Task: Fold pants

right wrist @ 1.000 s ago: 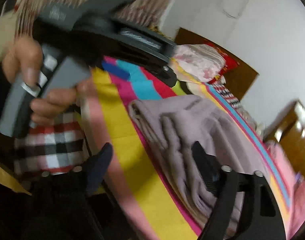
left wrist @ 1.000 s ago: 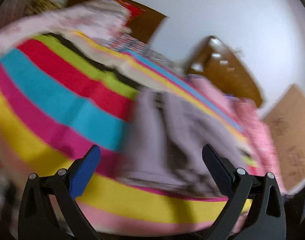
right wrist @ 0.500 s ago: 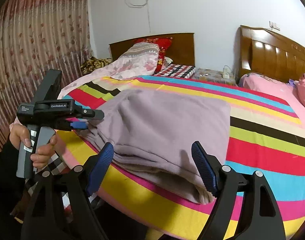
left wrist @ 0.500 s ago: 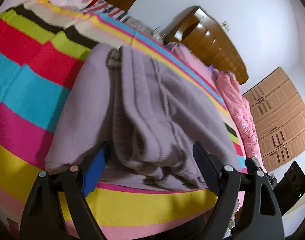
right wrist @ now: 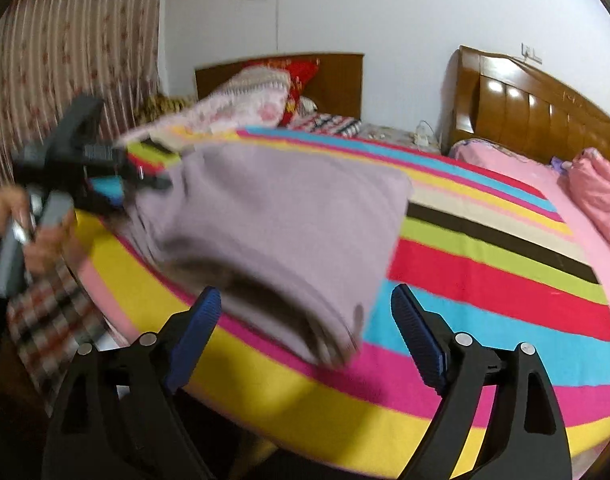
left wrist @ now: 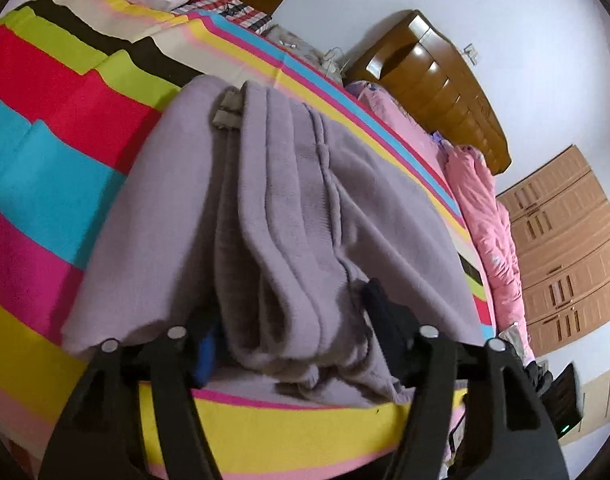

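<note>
The mauve pants (left wrist: 289,216) lie folded in several layers on the striped bedspread (left wrist: 45,152). In the left wrist view my left gripper (left wrist: 293,340) straddles the near edge of the stack, jaws wide, the fabric layers between its fingers. In the right wrist view the pants (right wrist: 277,216) show as a folded block near the bed's near-left edge. My right gripper (right wrist: 305,328) is open and empty, hovering just in front of the near corner of the fold. The left gripper (right wrist: 145,184) appears there at the pants' left edge, held by a hand.
Pillows and a quilt (right wrist: 241,100) lie at the wooden headboard (right wrist: 337,80). A second bed with pink bedding (right wrist: 593,184) stands to the right. A wooden wardrobe (left wrist: 565,248) stands beyond. A curtain (right wrist: 65,60) hangs at the left.
My left gripper has moved forward so its fingers now sit around the near edge of the folded pants. My right gripper has moved closer to the pants' near corner.
</note>
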The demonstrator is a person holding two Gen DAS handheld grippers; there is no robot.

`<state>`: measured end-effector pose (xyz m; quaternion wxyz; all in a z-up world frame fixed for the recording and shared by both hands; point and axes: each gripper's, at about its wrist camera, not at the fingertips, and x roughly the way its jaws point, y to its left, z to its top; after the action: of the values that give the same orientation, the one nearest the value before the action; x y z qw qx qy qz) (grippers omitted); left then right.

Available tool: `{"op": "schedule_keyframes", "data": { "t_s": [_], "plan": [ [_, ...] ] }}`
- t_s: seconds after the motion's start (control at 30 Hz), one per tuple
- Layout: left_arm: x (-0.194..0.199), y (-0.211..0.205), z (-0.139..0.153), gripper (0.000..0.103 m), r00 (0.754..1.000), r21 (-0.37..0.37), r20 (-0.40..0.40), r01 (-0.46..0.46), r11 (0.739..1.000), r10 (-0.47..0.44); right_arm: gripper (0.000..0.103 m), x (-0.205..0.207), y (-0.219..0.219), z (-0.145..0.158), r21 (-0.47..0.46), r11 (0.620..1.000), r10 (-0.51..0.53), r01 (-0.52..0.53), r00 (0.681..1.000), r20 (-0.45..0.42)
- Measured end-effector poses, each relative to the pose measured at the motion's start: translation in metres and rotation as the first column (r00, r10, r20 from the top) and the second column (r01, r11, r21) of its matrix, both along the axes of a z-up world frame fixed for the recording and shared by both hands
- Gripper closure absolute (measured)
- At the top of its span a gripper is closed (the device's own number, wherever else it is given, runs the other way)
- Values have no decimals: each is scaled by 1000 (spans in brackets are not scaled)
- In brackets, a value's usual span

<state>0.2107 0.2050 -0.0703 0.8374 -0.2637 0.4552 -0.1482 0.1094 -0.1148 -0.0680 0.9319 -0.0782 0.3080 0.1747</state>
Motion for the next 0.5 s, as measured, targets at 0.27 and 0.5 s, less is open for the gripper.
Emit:
{"op": "schedule_keyframes", "data": {
  "t_s": [0.27,0.5],
  "plan": [
    [-6,-15,7,64,999,100,49,16,995,-21,19,9,-17,-18,-20,984,-177,177,984,-14],
    [-3,-5,-1,52,1000,37,11,0,999,0,19,22,-13,-30,-74,976,-208,205,978,-32]
  ]
}}
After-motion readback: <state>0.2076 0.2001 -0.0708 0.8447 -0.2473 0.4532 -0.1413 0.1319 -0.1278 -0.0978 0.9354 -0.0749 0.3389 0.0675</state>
